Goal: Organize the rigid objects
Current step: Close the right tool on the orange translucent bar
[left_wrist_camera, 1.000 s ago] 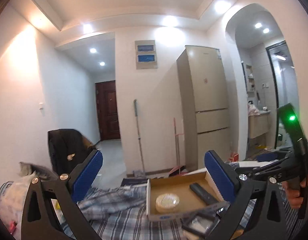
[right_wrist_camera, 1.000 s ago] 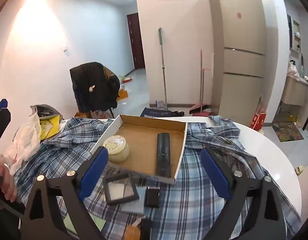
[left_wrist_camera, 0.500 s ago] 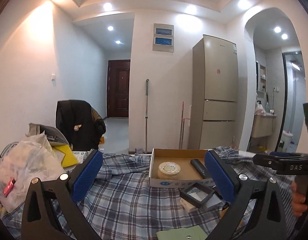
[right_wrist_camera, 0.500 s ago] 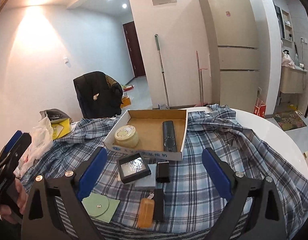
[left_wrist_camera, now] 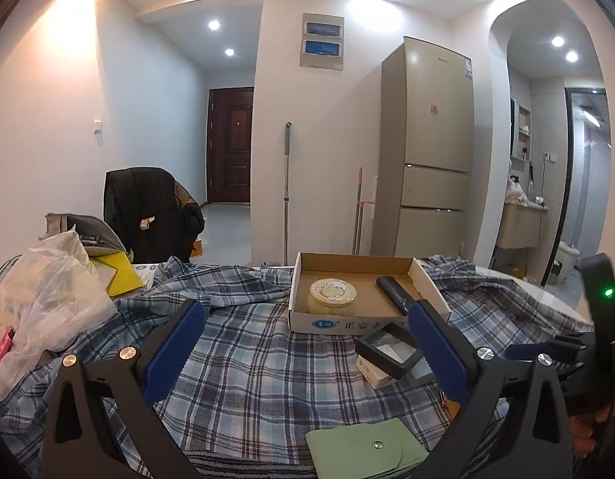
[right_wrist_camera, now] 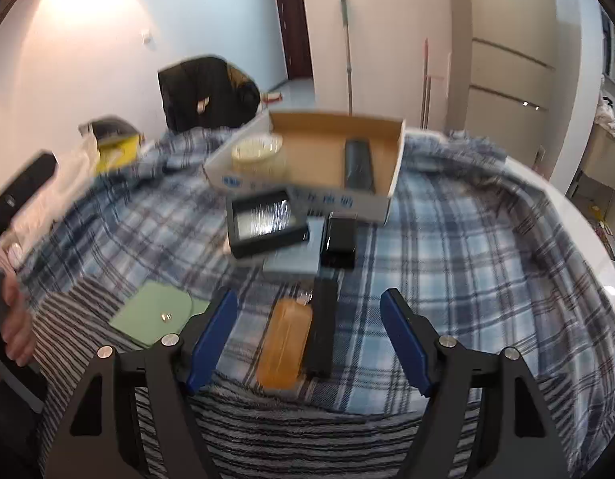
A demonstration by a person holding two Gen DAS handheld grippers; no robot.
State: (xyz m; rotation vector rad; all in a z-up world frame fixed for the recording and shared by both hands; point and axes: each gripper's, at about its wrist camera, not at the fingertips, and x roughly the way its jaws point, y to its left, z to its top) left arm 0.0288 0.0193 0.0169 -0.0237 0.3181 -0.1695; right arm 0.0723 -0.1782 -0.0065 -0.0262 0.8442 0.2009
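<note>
I am sorting the loose hard things into the cardboard box (right_wrist_camera: 395, 159), which sits toward the far edge of the table (right_wrist_camera: 578, 215) on the plaid cloth (right_wrist_camera: 467, 263). It already holds the round tin (right_wrist_camera: 258, 151) at its left end and the remote (right_wrist_camera: 359, 164) lying lengthwise toward its right wall, so I judge those two done. The rest lie outside it, in a loose trail from the box's near wall toward the near edge: the black display case (right_wrist_camera: 265, 221) propped on a flat grey box (right_wrist_camera: 297, 253), the small black box (right_wrist_camera: 340, 241) just beside it, then the amber bottle (right_wrist_camera: 285, 343) and the black bar (right_wrist_camera: 322, 329) lying side by side and touching. The green pouch (right_wrist_camera: 157, 313) lies off to their left. My right tongs (right_wrist_camera: 307, 337) hang above the bottle and the bar, tilted down at them, jaws spread wide enough to straddle both and touching neither; they hold nothing. I take the bottle to be my next pick, though the bar pressed against it could get caught in the same pinch. My left tongs (left_wrist_camera: 303, 351) hover further left over bare cloth, jaws wide apart and empty, kept clear of the right's work.
</note>
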